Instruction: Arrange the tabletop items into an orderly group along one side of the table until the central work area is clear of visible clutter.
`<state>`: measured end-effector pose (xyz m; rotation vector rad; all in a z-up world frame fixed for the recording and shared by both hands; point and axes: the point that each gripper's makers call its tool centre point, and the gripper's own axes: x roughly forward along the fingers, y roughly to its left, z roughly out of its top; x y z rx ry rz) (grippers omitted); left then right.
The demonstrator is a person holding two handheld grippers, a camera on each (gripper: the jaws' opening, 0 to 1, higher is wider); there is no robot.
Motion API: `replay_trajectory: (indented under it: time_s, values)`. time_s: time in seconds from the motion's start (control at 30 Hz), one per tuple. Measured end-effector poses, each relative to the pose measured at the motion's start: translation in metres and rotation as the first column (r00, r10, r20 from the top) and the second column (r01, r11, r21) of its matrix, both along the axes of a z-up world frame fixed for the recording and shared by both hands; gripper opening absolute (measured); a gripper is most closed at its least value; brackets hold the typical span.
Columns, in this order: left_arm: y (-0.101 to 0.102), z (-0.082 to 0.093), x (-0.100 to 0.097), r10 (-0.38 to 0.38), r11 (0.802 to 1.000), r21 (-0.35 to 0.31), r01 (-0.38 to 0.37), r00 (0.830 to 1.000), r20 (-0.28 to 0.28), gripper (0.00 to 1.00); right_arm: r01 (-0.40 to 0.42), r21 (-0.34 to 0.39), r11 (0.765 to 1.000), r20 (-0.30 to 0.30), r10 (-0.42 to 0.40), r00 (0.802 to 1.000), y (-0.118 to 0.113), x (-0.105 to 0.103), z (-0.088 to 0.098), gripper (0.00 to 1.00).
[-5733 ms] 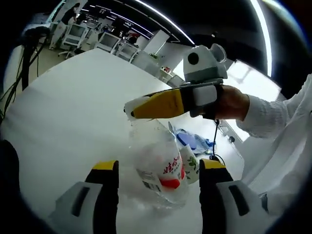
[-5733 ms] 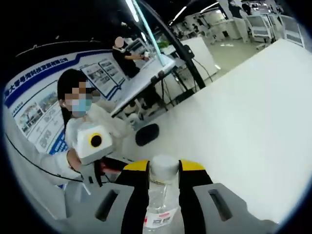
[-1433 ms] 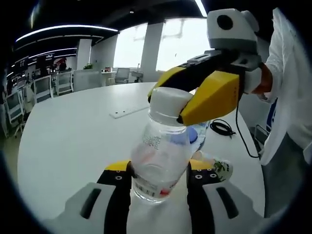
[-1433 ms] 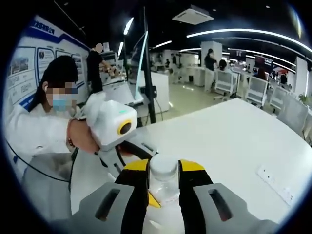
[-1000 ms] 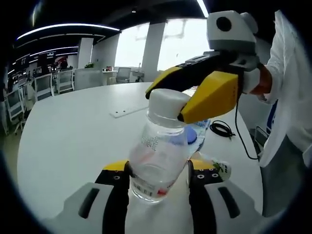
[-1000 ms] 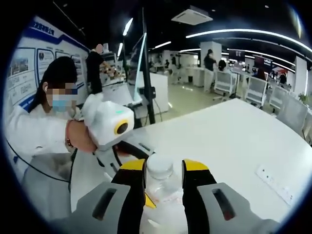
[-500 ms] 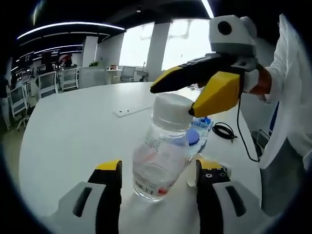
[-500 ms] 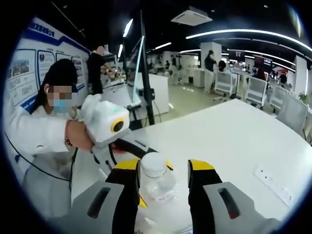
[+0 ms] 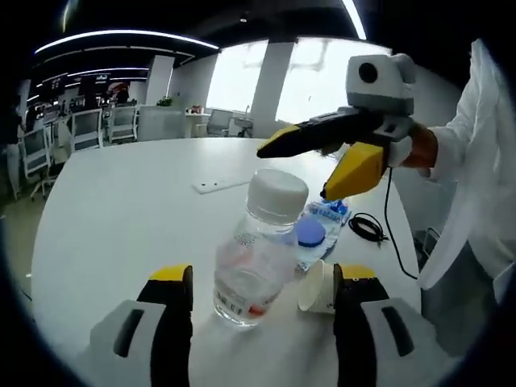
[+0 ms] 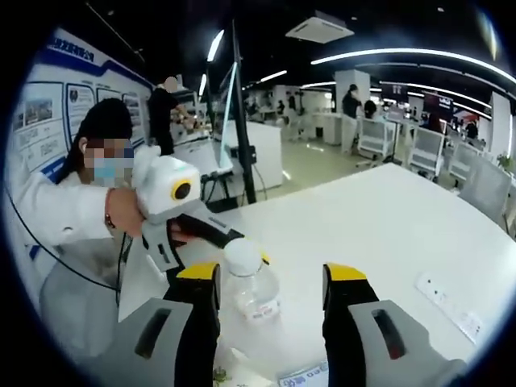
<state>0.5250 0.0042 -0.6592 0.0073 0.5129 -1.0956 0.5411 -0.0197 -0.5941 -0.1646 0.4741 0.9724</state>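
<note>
A clear plastic bottle (image 9: pixel 256 250) with a white cap stands on the white table (image 9: pixel 121 210), free of both grippers. My left gripper (image 9: pixel 263 276) is open, its jaws wide on either side of the bottle's base without touching it. In the left gripper view my right gripper (image 9: pixel 295 172), held in a hand, hovers open just above and behind the cap. In the right gripper view the bottle (image 10: pixel 247 287) stands between the jaws of my open right gripper (image 10: pixel 272 276), nearer the left jaw. The left gripper (image 10: pixel 228 256) reaches in behind it.
A paper cup (image 9: pixel 316 287) lies on its side right of the bottle. Behind it sit a blue packet with a blue lid (image 9: pixel 313 235) and a black cable (image 9: pixel 368 228). A white power strip (image 9: pixel 219 185) lies farther out. A person in white stands at the table edge.
Both grippers have opened and drawn back from the bottle. The right gripper has lifted off the cap, and the bottle now stands on the table on its own.
</note>
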Motion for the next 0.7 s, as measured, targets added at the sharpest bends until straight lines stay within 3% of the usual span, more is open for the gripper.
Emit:
replay_trajectory:
  time_s: [0.4, 0.7]
  values:
    - [0.007, 0.012, -0.007, 0.054, 0.998, -0.022, -0.054, 0.998, -0.016, 0.78, -0.039, -0.014, 0.999, -0.035, 0.039, 0.999, -0.025, -0.004, -0.007, 0.57]
    - [0.011, 0.021, -0.024, 0.09, 0.995, -0.048, -0.091, 0.996, -0.027, 0.81, -0.119, -0.038, 0.992, -0.089, 0.115, 0.989, -0.04, -0.016, -0.02, 0.6]
